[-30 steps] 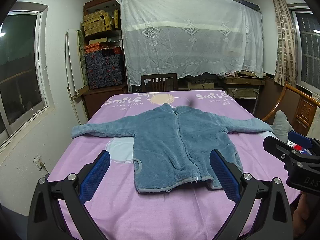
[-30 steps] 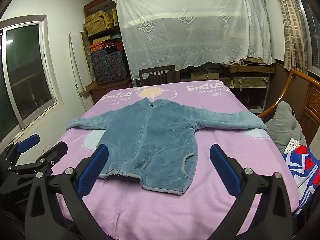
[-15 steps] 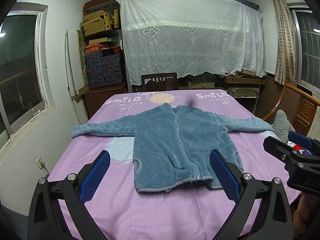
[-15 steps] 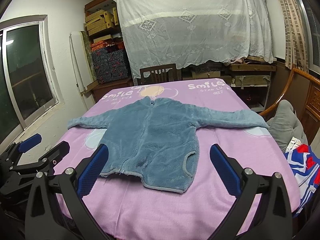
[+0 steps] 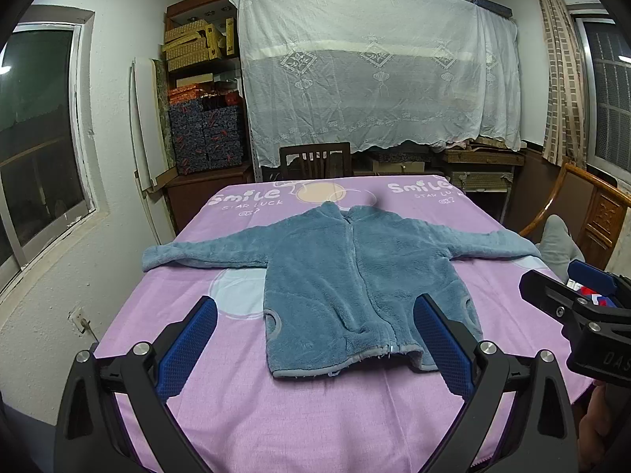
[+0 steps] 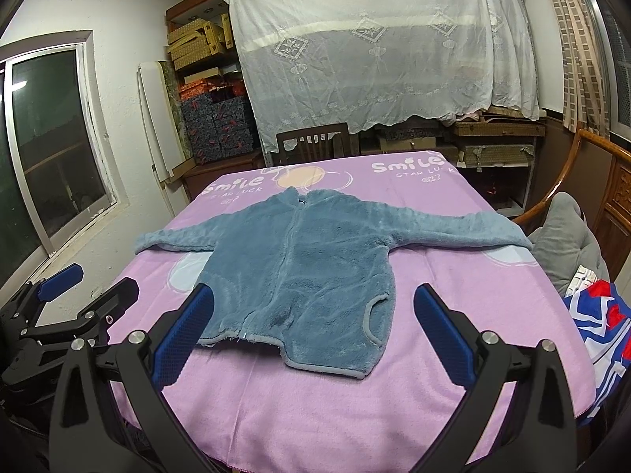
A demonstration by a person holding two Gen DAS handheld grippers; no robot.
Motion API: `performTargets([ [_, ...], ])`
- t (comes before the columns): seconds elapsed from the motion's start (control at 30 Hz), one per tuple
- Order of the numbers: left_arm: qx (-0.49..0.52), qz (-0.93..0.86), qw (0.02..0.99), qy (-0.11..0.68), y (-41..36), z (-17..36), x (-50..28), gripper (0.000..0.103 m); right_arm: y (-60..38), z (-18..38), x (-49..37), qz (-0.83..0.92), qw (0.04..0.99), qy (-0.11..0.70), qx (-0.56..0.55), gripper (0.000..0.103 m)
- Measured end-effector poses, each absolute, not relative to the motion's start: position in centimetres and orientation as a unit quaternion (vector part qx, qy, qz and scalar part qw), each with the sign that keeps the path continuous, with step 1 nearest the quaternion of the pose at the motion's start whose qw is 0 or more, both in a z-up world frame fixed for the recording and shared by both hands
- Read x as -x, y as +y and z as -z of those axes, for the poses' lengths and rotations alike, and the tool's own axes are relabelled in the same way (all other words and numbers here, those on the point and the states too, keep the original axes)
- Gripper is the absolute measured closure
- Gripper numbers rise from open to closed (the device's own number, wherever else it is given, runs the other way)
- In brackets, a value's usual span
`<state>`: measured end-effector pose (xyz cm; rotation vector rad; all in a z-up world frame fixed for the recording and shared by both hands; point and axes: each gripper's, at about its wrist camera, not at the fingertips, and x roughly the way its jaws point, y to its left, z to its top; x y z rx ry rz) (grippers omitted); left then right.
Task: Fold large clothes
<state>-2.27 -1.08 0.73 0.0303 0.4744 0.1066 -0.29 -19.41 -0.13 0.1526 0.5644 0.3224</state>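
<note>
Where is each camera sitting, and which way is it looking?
Left wrist view: sits on the left gripper, looking along its open fingers at the blue fleece jacket on the purple sheet; the right gripper shows at its right edge.
Right wrist view: sits on the right gripper, facing the same jacket; the left gripper shows lower left.
Both share the jacket, sheet and wooden chair.

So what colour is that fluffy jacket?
The jacket is plain dusty blue, clearest in the left wrist view.
</note>
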Motion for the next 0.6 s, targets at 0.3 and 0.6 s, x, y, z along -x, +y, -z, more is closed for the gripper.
performTargets([
  [0.3, -0.016, -0.055, 0.97, 0.235, -0.73, -0.78, 2.41, 0.003, -19.32, 0.28, 0.2, -0.158, 0.944, 0.278, -0.078, 0.004],
  [0.6, -0.017, -0.055, 0.97, 0.235, -0.79, -0.77, 2.41, 0.003, -19.33, 0.31, 0.22, -0.159, 0.944, 0.279, -0.078, 0.004],
])
